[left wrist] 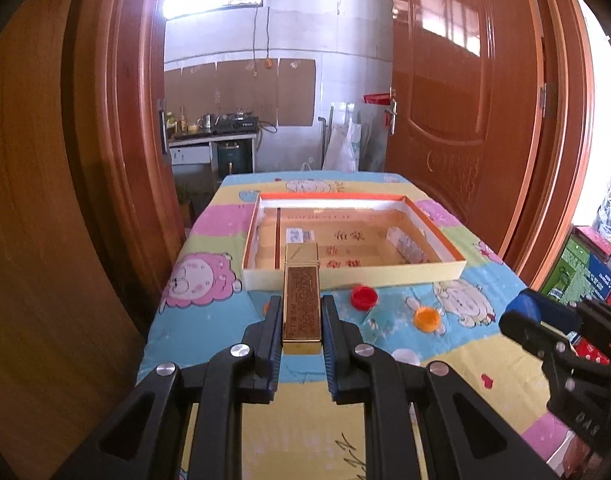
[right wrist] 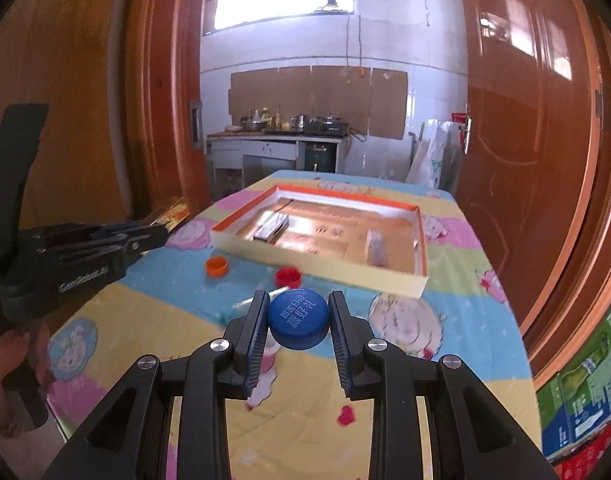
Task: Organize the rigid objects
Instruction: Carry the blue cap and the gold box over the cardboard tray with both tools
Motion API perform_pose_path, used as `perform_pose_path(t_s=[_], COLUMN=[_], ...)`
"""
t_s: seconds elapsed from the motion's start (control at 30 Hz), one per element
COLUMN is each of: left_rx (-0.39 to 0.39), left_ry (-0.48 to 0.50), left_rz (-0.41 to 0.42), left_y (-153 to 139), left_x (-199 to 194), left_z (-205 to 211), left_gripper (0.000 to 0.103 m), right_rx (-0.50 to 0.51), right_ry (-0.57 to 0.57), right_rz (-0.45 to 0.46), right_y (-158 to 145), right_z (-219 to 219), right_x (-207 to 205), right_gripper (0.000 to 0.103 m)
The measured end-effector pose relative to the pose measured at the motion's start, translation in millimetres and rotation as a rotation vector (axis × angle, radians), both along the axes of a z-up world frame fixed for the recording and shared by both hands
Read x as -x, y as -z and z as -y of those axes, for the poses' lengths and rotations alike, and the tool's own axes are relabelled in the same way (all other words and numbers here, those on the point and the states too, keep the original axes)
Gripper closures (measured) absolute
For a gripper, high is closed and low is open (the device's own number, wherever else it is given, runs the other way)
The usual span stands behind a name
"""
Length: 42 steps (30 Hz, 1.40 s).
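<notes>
My left gripper [left wrist: 301,308] is shut on a long gold box [left wrist: 301,300] that points toward the shallow cardboard tray [left wrist: 345,276], held above the table. My right gripper [right wrist: 298,300] is shut on a blue bottle cap [right wrist: 298,318] with white lettering, also raised over the cloth. A red cap [left wrist: 363,295] [right wrist: 288,276] and an orange cap [left wrist: 426,318] [right wrist: 216,267] lie on the cloth in front of the tray. In the right wrist view the left gripper [right wrist: 161,228] shows at the left with the gold box [right wrist: 171,210]. The right gripper [left wrist: 517,312] appears at the right edge of the left wrist view.
The tray [right wrist: 325,264] holds a silvery flat packet [right wrist: 271,226] and a clear wrapped piece [right wrist: 377,252]. The table wears a cartoon-print cloth [left wrist: 201,280]. Wooden doors [left wrist: 465,100] flank it. Green and red cartons [right wrist: 585,380] are stacked at the right. A hand [right wrist: 1,364] grips the left tool.
</notes>
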<state>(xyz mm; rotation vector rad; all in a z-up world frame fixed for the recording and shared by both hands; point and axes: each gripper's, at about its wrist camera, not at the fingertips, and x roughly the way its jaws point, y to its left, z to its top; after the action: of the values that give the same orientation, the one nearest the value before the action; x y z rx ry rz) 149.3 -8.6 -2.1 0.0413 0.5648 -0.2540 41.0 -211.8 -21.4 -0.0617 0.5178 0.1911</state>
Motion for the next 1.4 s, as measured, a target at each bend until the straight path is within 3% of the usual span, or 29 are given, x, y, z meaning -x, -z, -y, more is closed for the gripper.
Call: perform_pose_path(t_s=[0.7,0.97,1.17,1.4], left_rx=[-0.009,0.02,0.034,0.019], left_ry=[-0.022,0.008,0.046,0.072], left_rz=[0.051,-0.005,-0.07,-0.117], left_y=[-22.0,-26.3,-24.4,-18.3], left_x=[-41.7,-83.0,-115.2,-153.6], left_z=[16.6,15.3,22.3,42.6], left_gripper=[0.085,0.085,0.085,0.085], right_rx=[0.017,0.005,-0.062,-0.078], right_ry=[0.014,-0.014,-0.039,-0.025], right_rz=[0.054,0.026,-0.029,-0.07], right_y=[-40.1,-45.2,-46.5,-41.1], right_z=[17.2,24.0,32.6,40.4], right_x=[-63.2,-95.2,-131.1,-175.3], right_gripper=[0.072,0.072,0.072,0.072])
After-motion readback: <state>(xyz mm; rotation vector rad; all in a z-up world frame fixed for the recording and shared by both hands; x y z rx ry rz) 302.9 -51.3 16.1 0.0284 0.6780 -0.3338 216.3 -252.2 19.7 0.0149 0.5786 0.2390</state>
